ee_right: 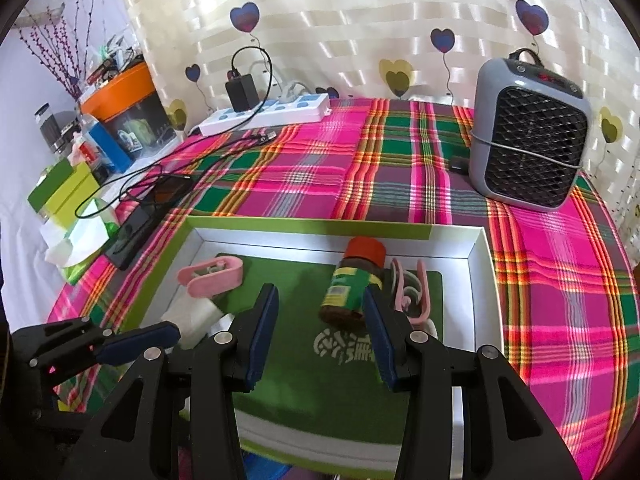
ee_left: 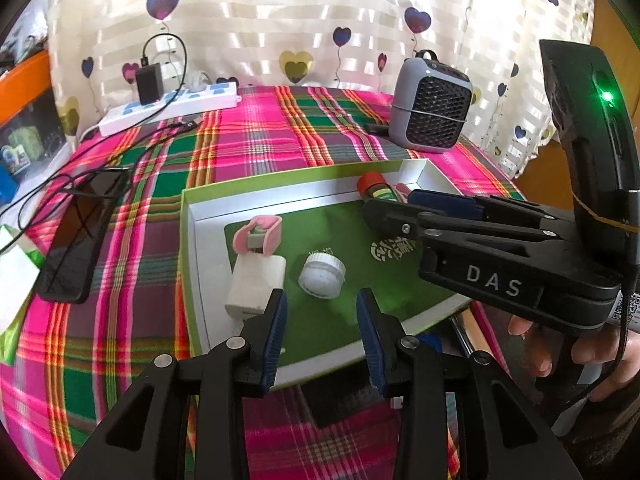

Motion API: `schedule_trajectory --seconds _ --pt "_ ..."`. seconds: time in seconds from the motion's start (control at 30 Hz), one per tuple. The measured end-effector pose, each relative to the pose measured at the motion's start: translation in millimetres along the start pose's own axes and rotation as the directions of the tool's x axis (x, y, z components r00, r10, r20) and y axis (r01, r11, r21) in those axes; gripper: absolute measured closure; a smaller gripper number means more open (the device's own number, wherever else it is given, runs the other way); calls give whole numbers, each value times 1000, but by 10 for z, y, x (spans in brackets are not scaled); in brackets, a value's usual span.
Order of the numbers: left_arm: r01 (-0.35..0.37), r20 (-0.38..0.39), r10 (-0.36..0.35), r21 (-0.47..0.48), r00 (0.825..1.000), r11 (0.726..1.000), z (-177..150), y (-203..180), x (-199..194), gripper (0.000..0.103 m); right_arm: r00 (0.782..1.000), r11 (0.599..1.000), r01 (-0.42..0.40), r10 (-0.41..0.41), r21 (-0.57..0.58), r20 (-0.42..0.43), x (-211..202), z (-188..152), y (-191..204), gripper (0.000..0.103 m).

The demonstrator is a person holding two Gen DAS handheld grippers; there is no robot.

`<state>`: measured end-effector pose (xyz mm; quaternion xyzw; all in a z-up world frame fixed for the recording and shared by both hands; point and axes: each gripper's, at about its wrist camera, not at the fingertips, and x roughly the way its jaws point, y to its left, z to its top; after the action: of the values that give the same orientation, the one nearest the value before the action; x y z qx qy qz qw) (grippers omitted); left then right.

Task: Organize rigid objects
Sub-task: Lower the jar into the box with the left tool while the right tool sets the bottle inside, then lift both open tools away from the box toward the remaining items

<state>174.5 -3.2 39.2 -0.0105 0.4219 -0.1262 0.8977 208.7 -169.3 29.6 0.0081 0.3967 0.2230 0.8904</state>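
A shallow green tray (ee_left: 188, 216) with white walls lies on the plaid cloth. In it are a white screw cap (ee_left: 322, 276), a white charger block (ee_left: 256, 284) with a pink clip (ee_left: 259, 236) at its far end, and a brown bottle (ee_right: 348, 284) with a red lid lying on its side. A second pink clip (ee_right: 412, 292) lies right of the bottle. My left gripper (ee_left: 321, 300) is open, with the cap just beyond its fingertips. My right gripper (ee_right: 320, 296) is open; the bottle lies by its right finger, not pinched. Each gripper shows in the other's view: right gripper (ee_left: 396, 202), left gripper (ee_right: 120, 336).
A grey fan heater (ee_right: 528, 136) stands at the back right. A white power strip (ee_right: 268, 114) with a black adapter and cables sits at the back left. A dark phone (ee_left: 80, 236) lies left of the tray. Boxes (ee_right: 64, 196) and tissues crowd the left edge. A person's hand (ee_left: 568, 352) holds the right gripper.
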Motion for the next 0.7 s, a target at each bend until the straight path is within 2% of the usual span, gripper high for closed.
schedule_trajectory --seconds 0.7 --pt "-21 64 21 4 998 1000 -427 -82 -527 68 996 999 34 -35 13 78 -548 -420 198 58"
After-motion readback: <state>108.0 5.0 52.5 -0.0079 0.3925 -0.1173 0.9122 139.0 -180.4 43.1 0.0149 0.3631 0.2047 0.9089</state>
